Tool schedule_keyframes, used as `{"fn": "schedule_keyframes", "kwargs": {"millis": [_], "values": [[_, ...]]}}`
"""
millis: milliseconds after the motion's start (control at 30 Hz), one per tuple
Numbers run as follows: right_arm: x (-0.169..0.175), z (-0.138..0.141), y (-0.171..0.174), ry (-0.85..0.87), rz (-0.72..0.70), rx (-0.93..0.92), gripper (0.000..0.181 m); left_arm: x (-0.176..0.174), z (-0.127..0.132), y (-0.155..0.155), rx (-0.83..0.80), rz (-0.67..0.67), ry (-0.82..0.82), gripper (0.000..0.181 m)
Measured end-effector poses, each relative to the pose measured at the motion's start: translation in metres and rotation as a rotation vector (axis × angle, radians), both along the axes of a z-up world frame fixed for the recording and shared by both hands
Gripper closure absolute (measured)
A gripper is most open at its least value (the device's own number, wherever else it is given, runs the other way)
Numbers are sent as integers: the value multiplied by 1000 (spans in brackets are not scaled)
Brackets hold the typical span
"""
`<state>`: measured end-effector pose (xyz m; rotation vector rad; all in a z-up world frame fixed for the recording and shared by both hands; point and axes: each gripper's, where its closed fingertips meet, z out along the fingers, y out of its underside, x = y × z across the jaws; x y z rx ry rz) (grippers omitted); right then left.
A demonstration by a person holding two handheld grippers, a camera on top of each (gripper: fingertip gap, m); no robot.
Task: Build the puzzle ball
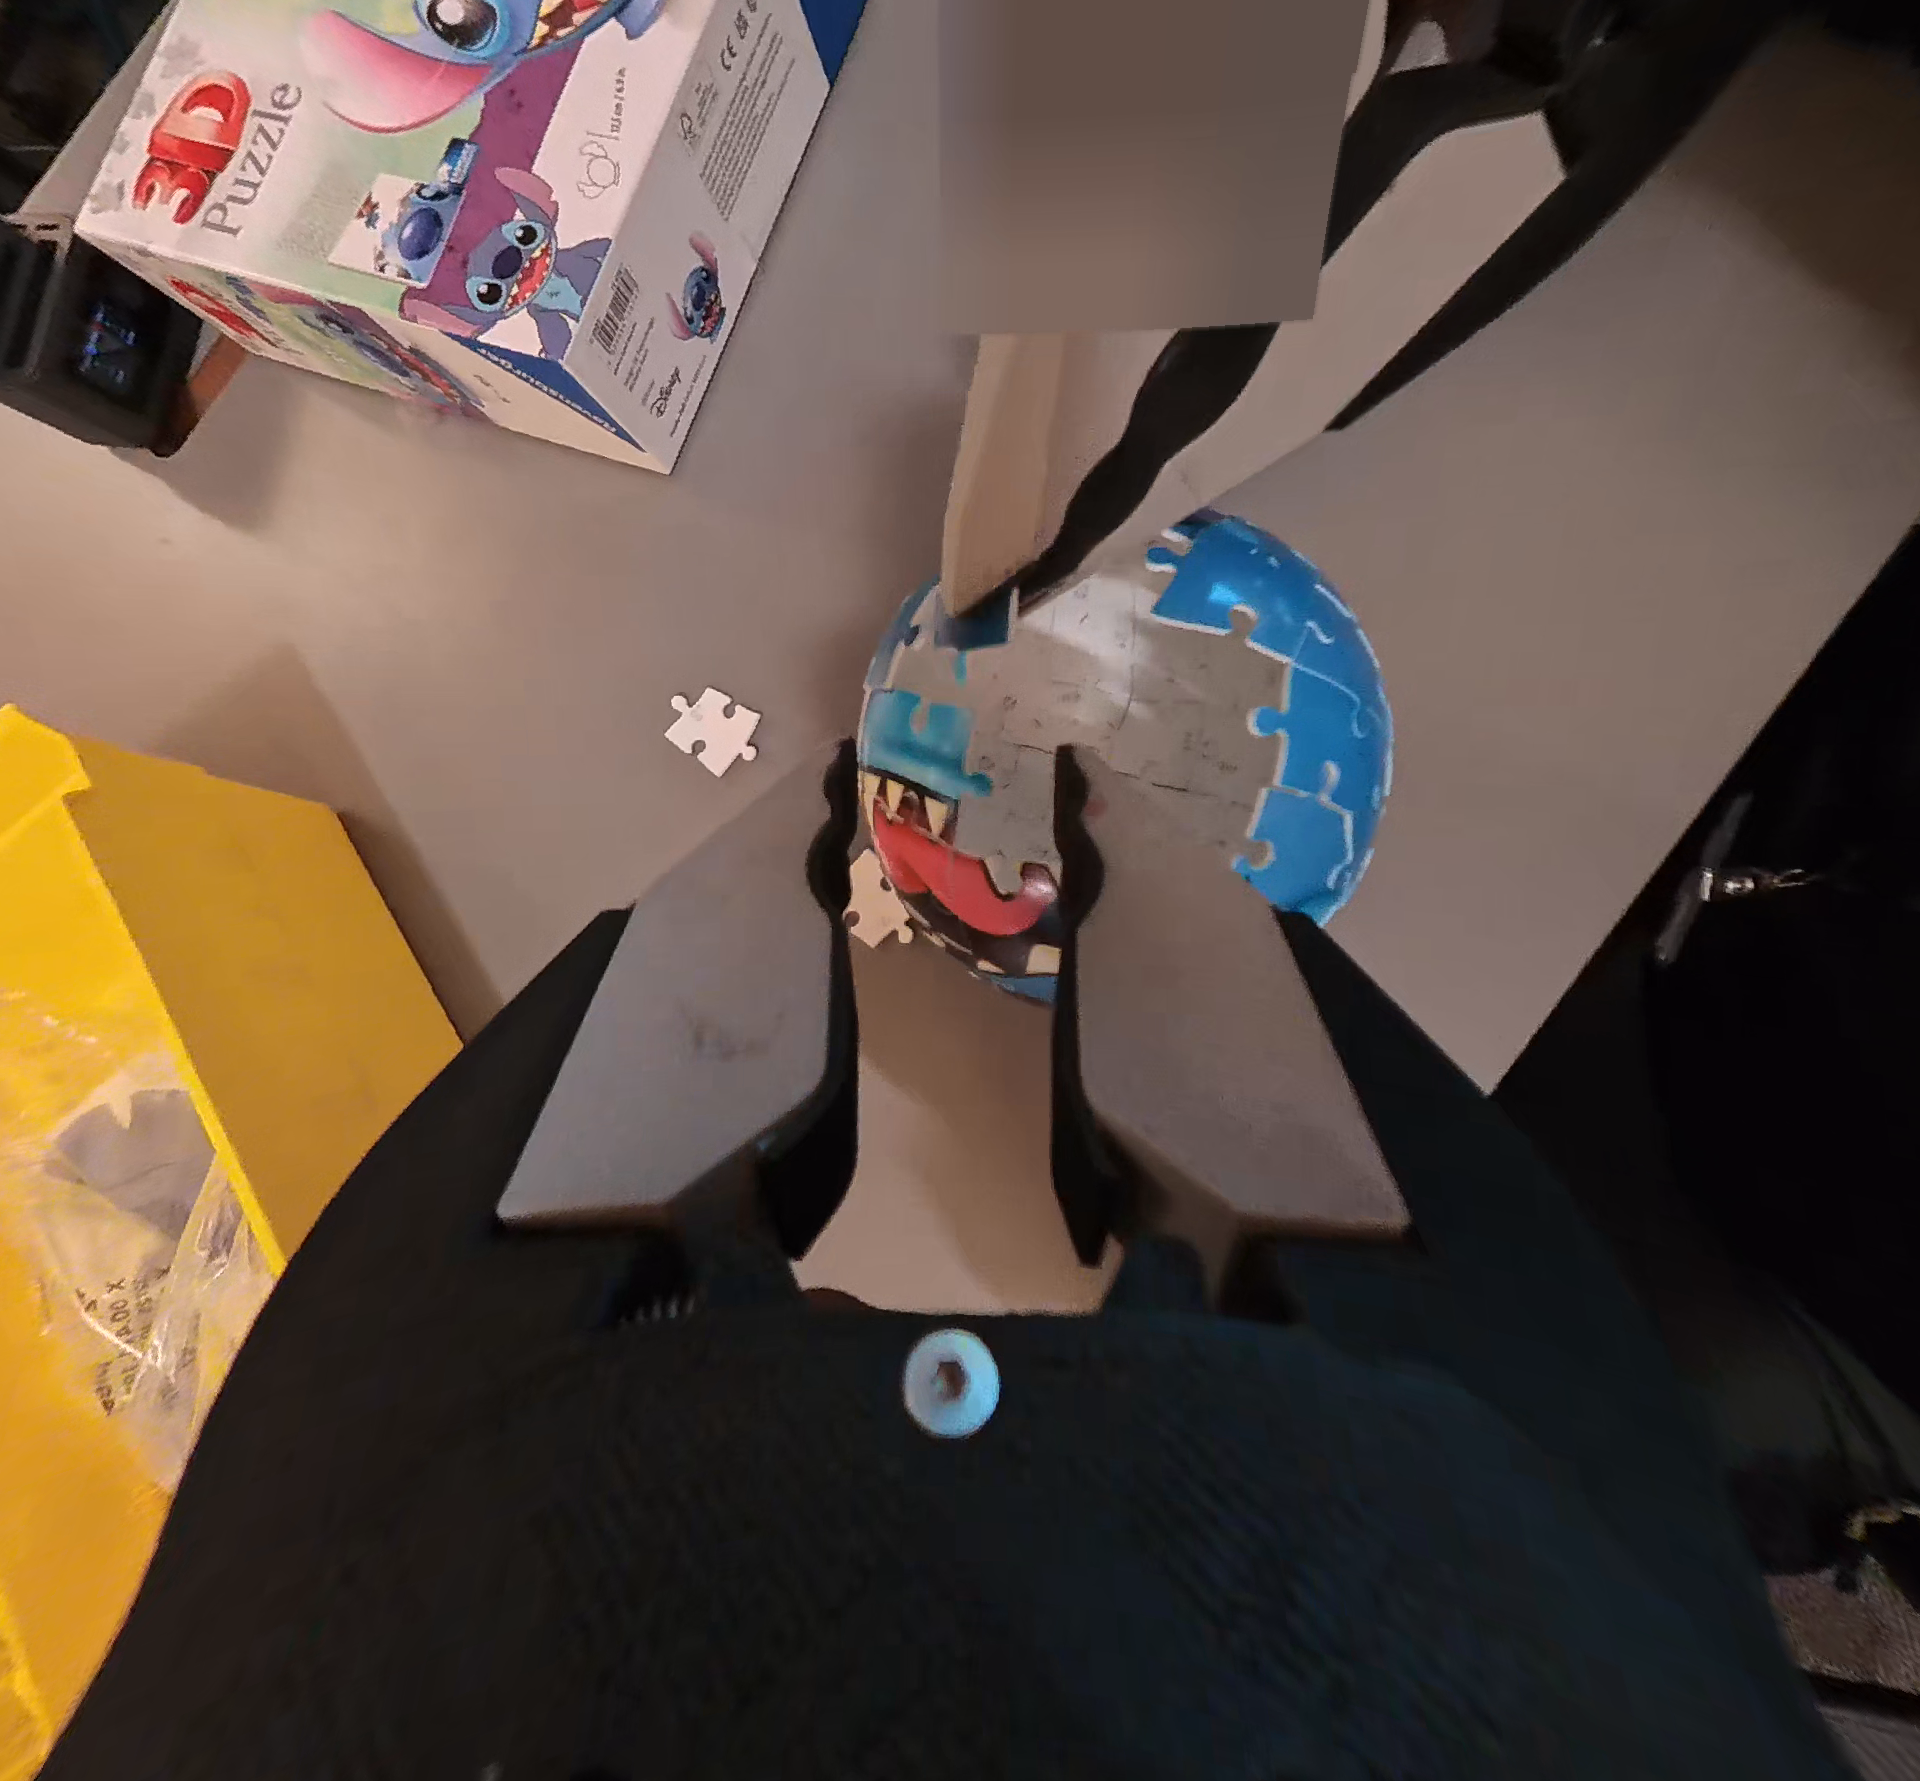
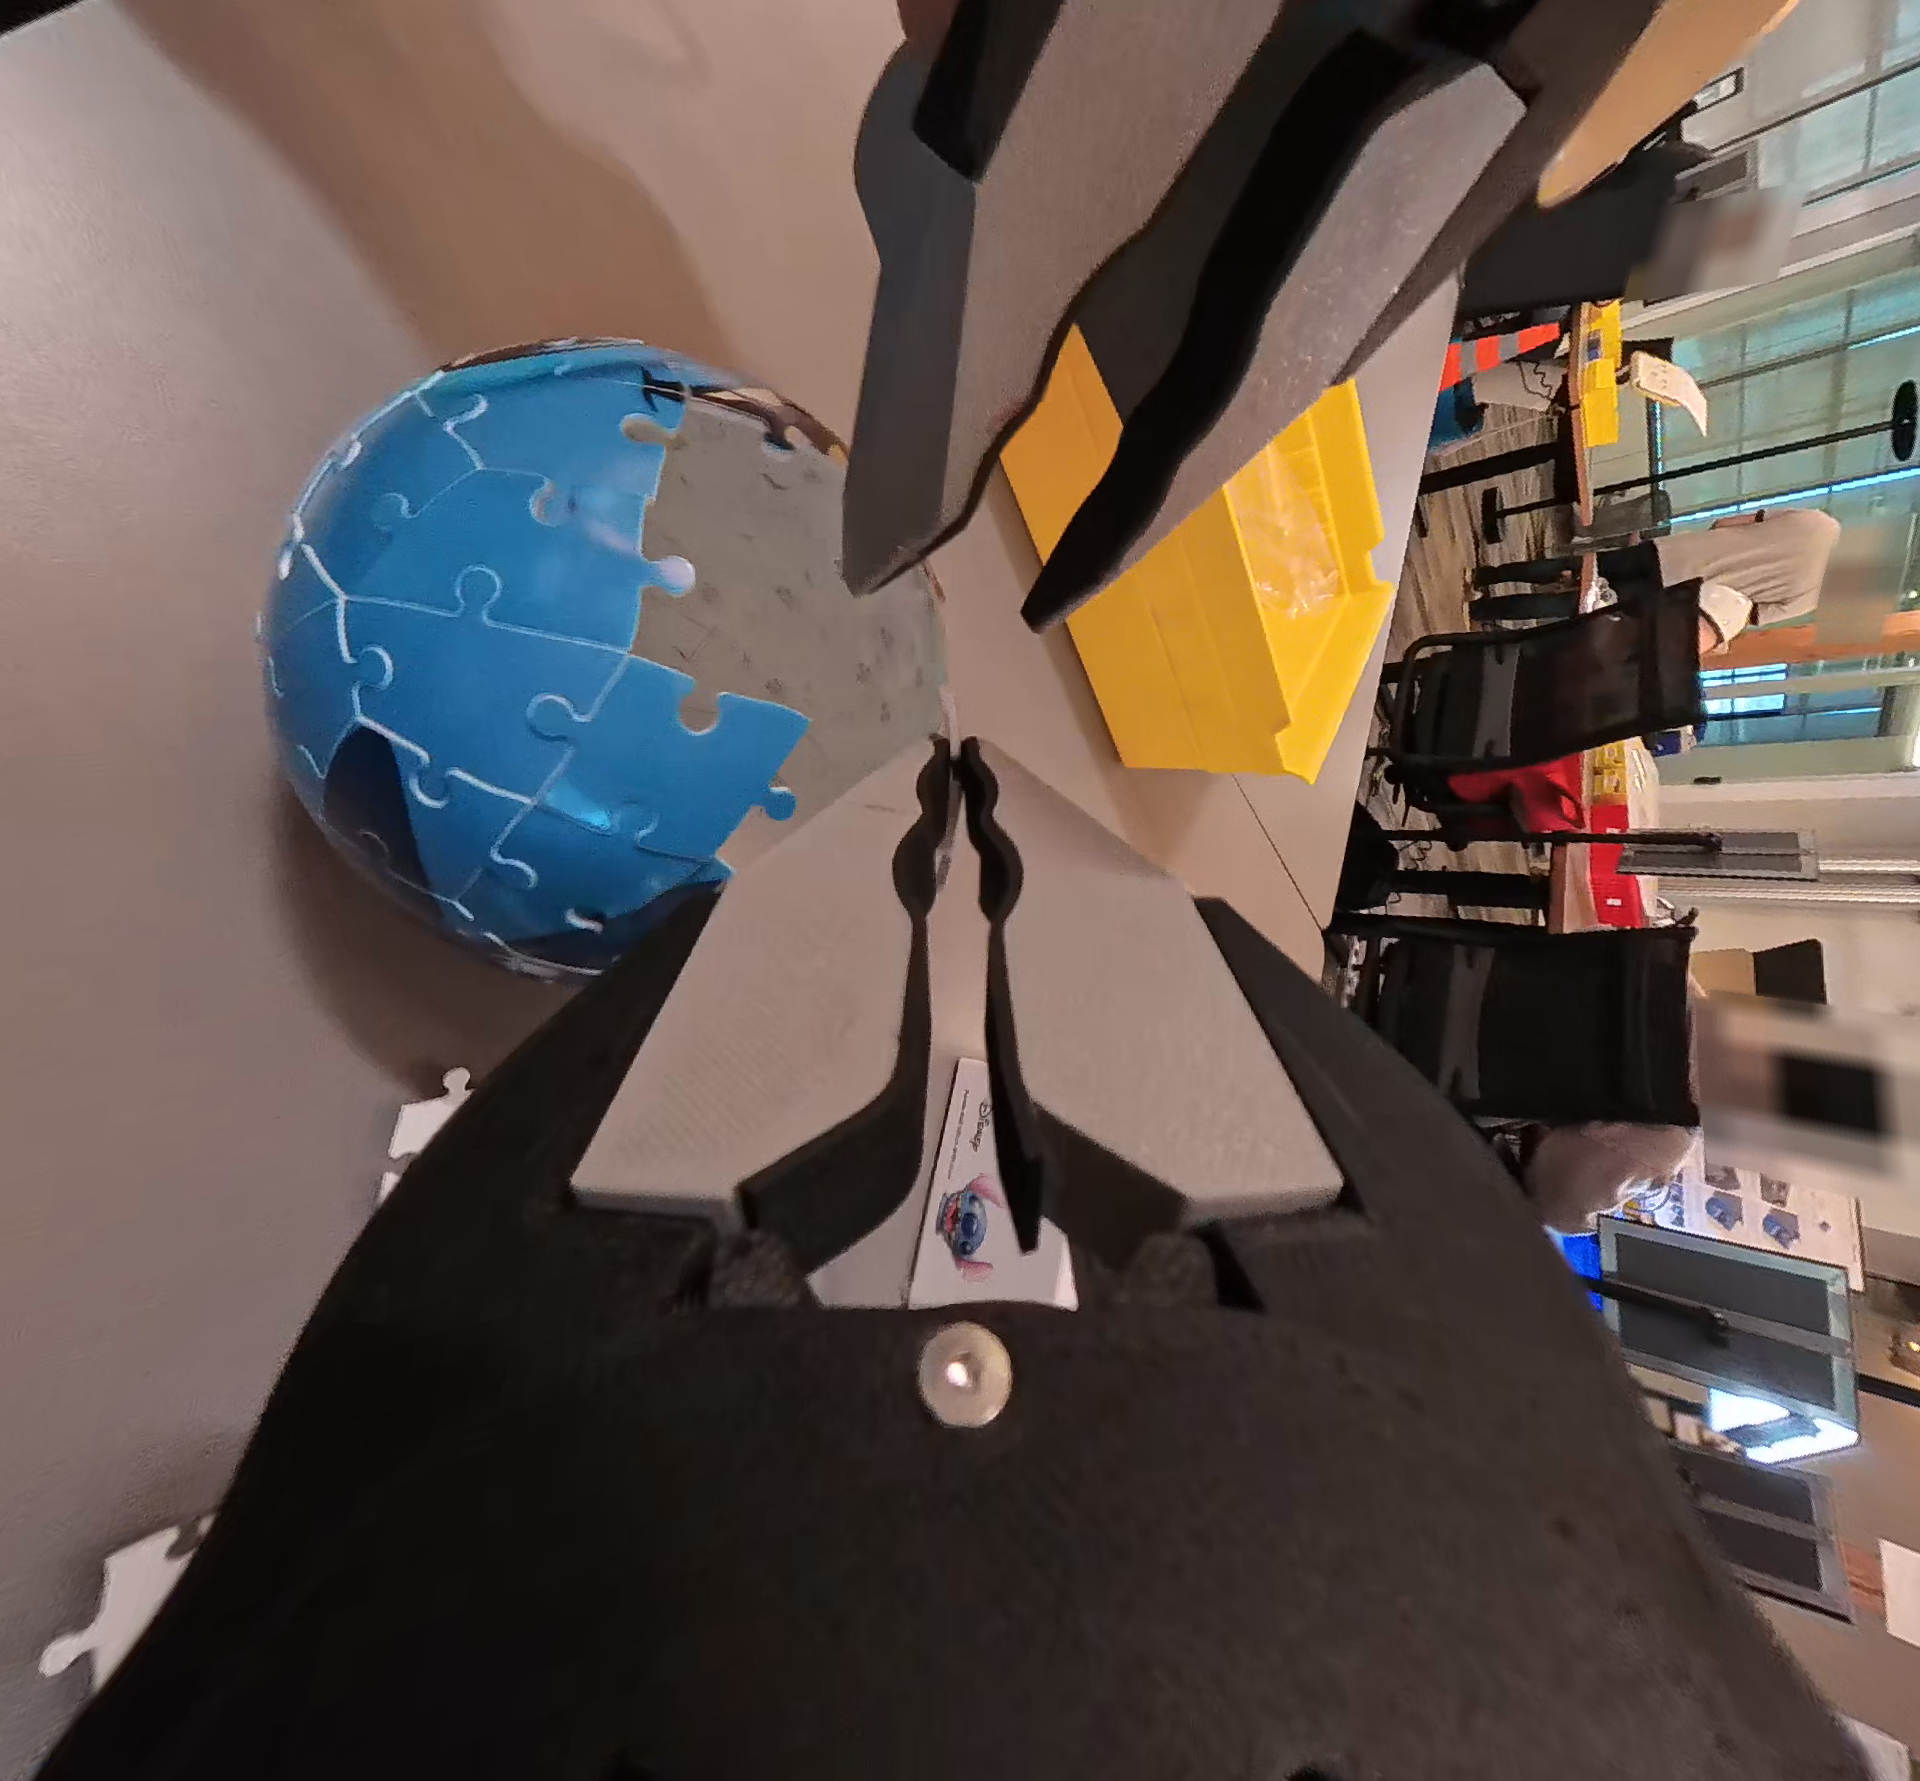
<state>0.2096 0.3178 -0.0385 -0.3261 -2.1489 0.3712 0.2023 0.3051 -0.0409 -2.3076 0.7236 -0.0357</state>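
Note:
The puzzle ball (image 1: 1299,713) is a partly built blue shell on the grey table, with its grey inside showing and a red mouth section (image 1: 935,858) at the near rim. It also shows in the right wrist view (image 2: 468,640). My left gripper (image 1: 956,760) is open, its fingers astride the mouth rim, one outside and one inside the shell. My right gripper (image 2: 956,749) is shut on a dark blue puzzle piece (image 1: 977,628) and holds it at the shell's far rim. The right gripper reaches in from above in the left wrist view (image 1: 987,604).
The puzzle box (image 1: 468,121) lies at the back left. A yellow bin (image 1: 208,952) holding a plastic bag stands at the left. Loose white-backed pieces (image 1: 714,729) (image 1: 878,905) lie beside the ball. The table edge (image 1: 1558,1004) runs close on the right. Chairs (image 2: 1558,692) stand beyond. The tips of both grippers are at nearly the same place.

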Motion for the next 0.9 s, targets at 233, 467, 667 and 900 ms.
{"fn": "schedule_keyframes", "kwargs": {"millis": [233, 467, 667, 900], "values": [[-3, -2, 0, 5, -15, 31, 181, 4, -4, 2, 4, -5, 7, 149], [-3, -3, -1, 4, -21, 31, 181, 2, -10, 4, 9, -1, 50, 149], [-4, -5, -2, 8, -25, 48, 181, 0, -11, 5, 10, 16, 57, 150], [-5, -5, -2, 6, -22, 47, 181, 5, -12, 6, 9, 19, 64, 151]]}}
